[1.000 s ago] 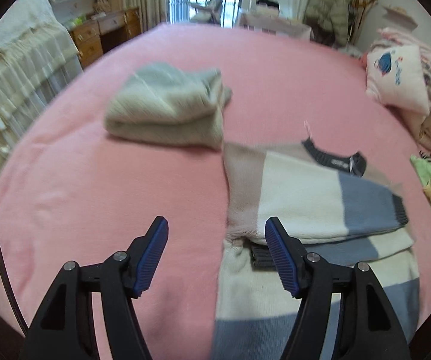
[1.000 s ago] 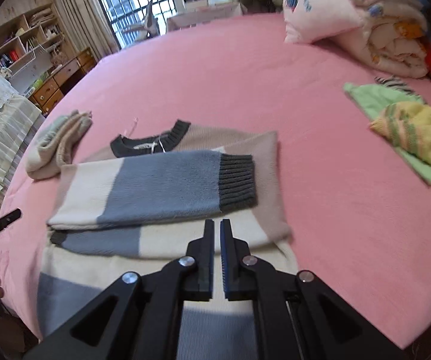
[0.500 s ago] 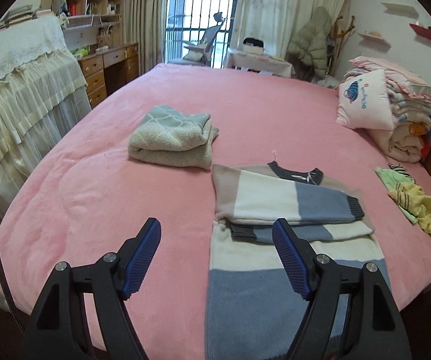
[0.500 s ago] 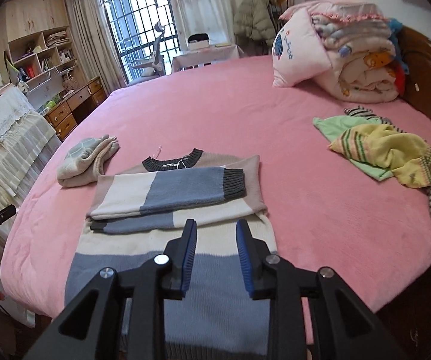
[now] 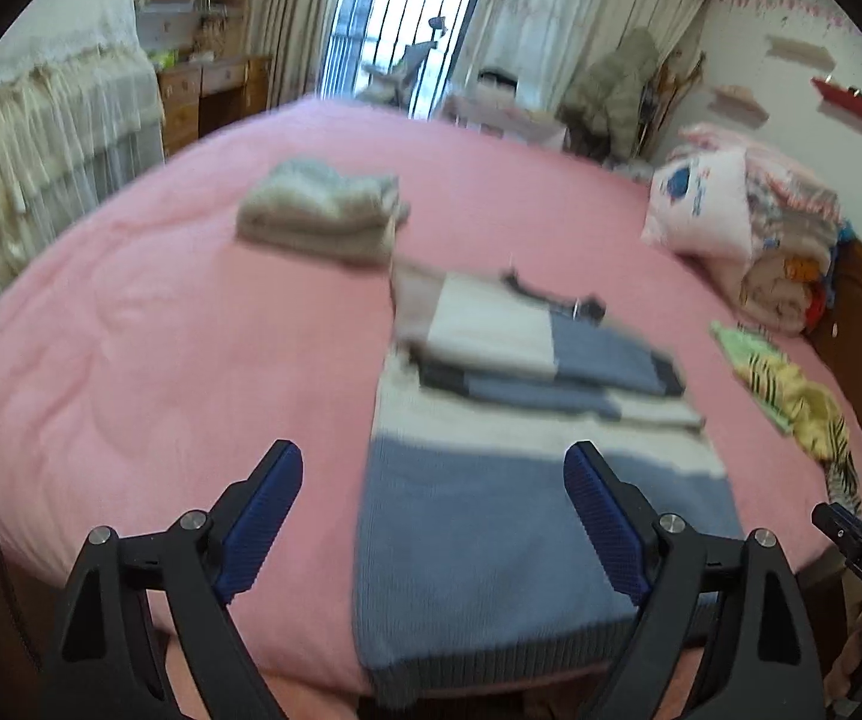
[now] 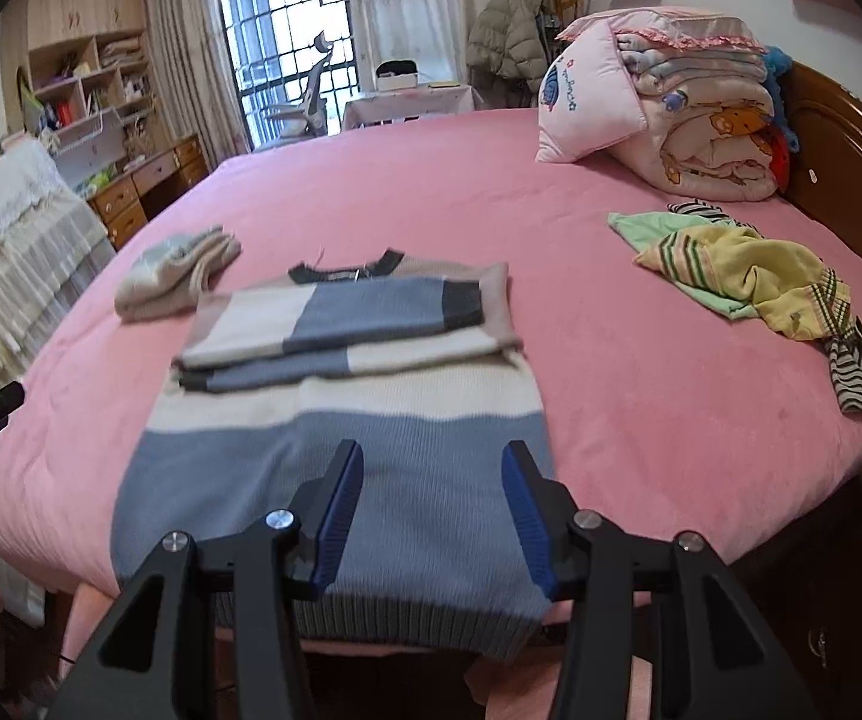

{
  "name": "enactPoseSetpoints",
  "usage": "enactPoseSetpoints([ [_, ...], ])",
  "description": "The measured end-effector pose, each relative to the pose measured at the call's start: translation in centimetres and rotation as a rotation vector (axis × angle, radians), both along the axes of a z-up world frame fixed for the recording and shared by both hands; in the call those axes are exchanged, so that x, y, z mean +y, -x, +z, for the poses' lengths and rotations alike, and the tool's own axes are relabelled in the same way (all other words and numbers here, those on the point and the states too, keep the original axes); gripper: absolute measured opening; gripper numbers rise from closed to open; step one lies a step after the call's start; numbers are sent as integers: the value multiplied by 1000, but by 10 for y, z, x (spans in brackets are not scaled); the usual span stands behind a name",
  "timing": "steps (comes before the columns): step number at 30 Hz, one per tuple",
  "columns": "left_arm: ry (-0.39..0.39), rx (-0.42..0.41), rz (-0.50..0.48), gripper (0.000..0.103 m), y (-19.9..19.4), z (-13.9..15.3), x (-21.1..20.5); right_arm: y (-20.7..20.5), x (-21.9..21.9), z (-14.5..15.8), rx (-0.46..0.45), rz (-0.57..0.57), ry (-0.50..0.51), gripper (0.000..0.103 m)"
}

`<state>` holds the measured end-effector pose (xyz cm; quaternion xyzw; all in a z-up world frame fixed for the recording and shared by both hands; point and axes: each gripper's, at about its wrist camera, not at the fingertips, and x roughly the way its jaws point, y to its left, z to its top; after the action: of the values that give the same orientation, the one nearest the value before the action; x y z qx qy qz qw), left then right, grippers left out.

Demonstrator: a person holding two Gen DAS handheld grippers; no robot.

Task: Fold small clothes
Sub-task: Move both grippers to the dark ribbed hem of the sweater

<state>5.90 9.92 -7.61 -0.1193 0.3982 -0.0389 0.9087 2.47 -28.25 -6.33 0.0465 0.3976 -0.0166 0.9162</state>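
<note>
Two risks, as I judge: lifting the ribbed hem could slide the stacked sleeves or drag the hem off the bed edge. Striped cream-and-blue knit sweater (image 6: 335, 420) lies flat on pink bedspread (image 6: 640, 372), sleeves folded across chest. Left gripper (image 5: 433, 483) and right gripper (image 6: 433, 492) hover spread, empty, above the hem.

both wrist views face across the bed (image 5: 131, 330), sharing the sweater (image 6: 341, 480).
</note>
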Motion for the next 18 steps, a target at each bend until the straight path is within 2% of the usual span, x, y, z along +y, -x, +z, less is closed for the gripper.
enactPoseSetpoints([
  [2,8,49,-13,88,-1,-13,0,7,5,-8,8,10,21,48],
  [8,-43,174,-49,88,5,-56,-8,18,8,-38,75,20,40,48],
  [12,-76,215,-52,88,10,-80,-10,25,5,-58,107,12,52,48],
  [18,-61,257,-23,88,11,-104,-1,29,-4,-90,178,-4,53,48],
])
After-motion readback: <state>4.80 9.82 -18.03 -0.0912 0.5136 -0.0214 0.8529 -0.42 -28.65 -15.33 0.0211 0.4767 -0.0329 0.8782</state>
